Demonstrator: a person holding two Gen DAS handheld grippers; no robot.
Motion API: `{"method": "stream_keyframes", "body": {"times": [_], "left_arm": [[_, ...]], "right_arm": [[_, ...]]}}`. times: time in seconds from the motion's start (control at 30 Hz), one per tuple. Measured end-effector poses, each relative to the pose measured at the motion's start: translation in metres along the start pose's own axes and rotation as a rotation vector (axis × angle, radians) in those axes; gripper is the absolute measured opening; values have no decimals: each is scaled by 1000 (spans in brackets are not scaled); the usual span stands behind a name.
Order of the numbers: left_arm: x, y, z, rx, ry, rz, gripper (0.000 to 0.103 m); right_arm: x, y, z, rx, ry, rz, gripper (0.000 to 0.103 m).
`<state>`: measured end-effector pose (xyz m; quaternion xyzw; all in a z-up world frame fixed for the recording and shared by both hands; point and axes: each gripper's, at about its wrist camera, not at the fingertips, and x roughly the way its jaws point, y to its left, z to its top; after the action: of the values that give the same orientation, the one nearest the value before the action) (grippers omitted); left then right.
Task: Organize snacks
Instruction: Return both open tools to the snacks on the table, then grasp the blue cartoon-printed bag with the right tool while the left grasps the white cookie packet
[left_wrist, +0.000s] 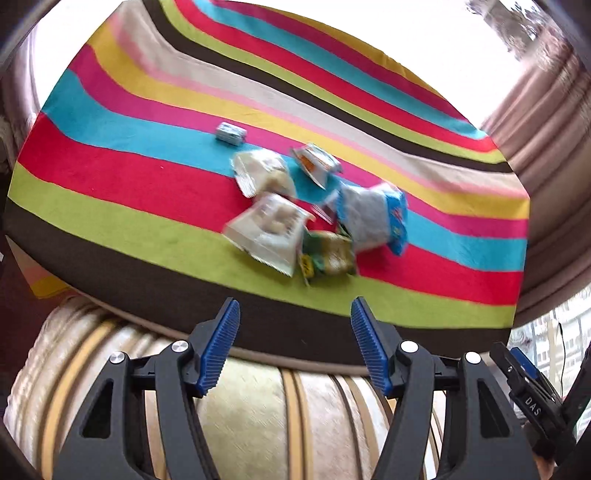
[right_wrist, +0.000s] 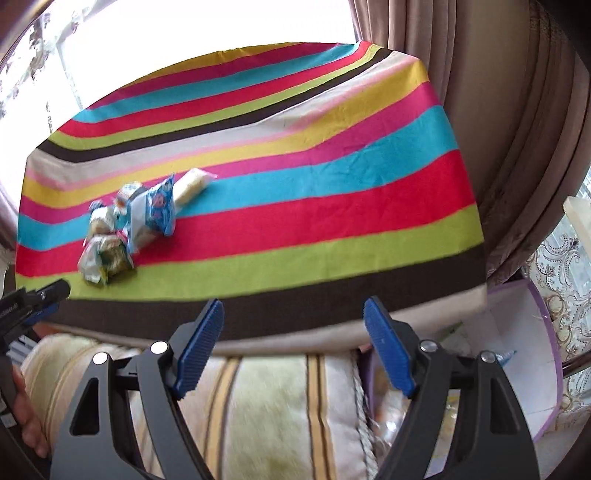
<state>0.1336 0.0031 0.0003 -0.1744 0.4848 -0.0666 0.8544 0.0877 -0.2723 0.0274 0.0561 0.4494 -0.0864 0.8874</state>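
Note:
Several snack packets lie in a loose pile on the striped tablecloth (left_wrist: 147, 184). Among them are a blue-and-white bag (left_wrist: 373, 218), a green-yellow packet (left_wrist: 328, 256), two pale packets (left_wrist: 266, 230) and an orange-white one (left_wrist: 316, 162). A small blue packet (left_wrist: 229, 133) sits apart behind them. My left gripper (left_wrist: 295, 308) hangs open and empty short of the table's near edge. My right gripper (right_wrist: 293, 306) is also open and empty, to the right of the pile (right_wrist: 122, 236). A pale long packet (right_wrist: 192, 186) lies behind the blue bag (right_wrist: 159, 210).
A striped cream cushion (right_wrist: 277, 406) lies below both grippers, in front of the table. A white box with a purple rim (right_wrist: 517, 350) stands low at the table's right. Beige curtains (right_wrist: 498, 147) hang behind and right. A hand (right_wrist: 29, 417) holds the left gripper.

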Motion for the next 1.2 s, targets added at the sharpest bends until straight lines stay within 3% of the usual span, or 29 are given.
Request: {"method": "stream_keyframes", "body": {"times": [0.07,0.77,1.2], "left_arm": [[5,9,6,-20,16,33,62],[23,36,33,-64,22,30,63],[54,21,56,61,52,35,63]], "right_arm": [[9,7,6,7,9,-6,79],[43,81,35,-91,30,42,79],[75,140,67,-155,18,104,84]]}}
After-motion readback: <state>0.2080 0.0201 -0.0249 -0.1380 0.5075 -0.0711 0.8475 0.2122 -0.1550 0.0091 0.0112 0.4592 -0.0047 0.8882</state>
